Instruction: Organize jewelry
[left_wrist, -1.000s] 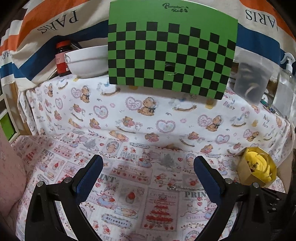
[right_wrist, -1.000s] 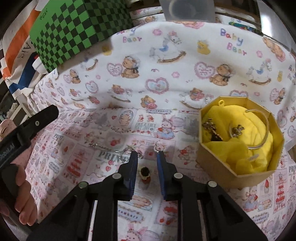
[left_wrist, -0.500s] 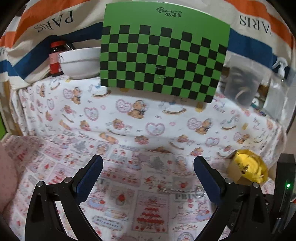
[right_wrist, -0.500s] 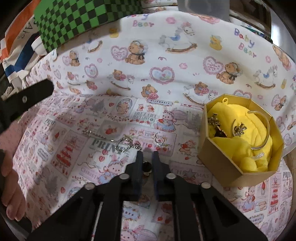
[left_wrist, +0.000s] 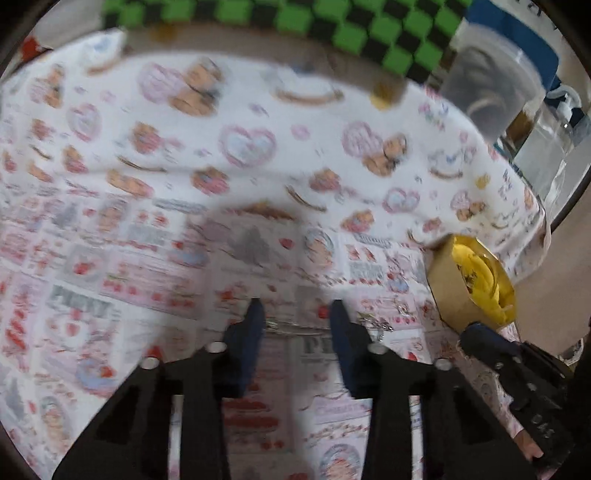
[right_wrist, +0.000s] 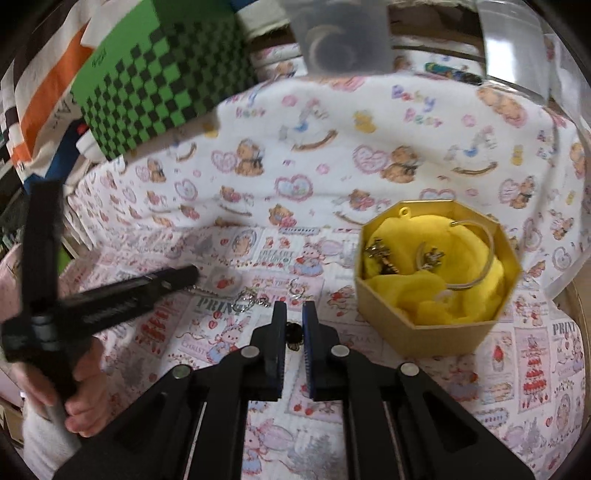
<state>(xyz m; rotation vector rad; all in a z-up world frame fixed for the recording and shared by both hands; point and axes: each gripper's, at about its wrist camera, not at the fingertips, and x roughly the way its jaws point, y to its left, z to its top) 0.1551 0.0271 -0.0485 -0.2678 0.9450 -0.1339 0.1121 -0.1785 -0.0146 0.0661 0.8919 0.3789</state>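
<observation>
A gold octagonal box (right_wrist: 436, 334) lined with yellow cloth holds a silver bangle (right_wrist: 476, 266) and small charms; it also shows in the left wrist view (left_wrist: 448, 295). A silver chain (right_wrist: 247, 299) and a small ring (right_wrist: 295, 293) lie on the printed cloth. My right gripper (right_wrist: 294, 321) is shut on a small dark bead piece (right_wrist: 293, 334), lifted above the cloth. My left gripper (left_wrist: 297, 317) is low over the chain (left_wrist: 295, 326), its jaws half closed with the chain between them; that view is blurred.
A green checkerboard panel (right_wrist: 159, 96) stands at the back. A clear plastic container (right_wrist: 343, 33) and a clear bottle (left_wrist: 546, 147) stand on the raised back shelf. A teddy-bear cloth (right_wrist: 332, 147) covers the step up.
My left gripper dropped down and forward to the chain and its jaws narrowed. My right gripper closed on the dark bead piece and lifted it a little.
</observation>
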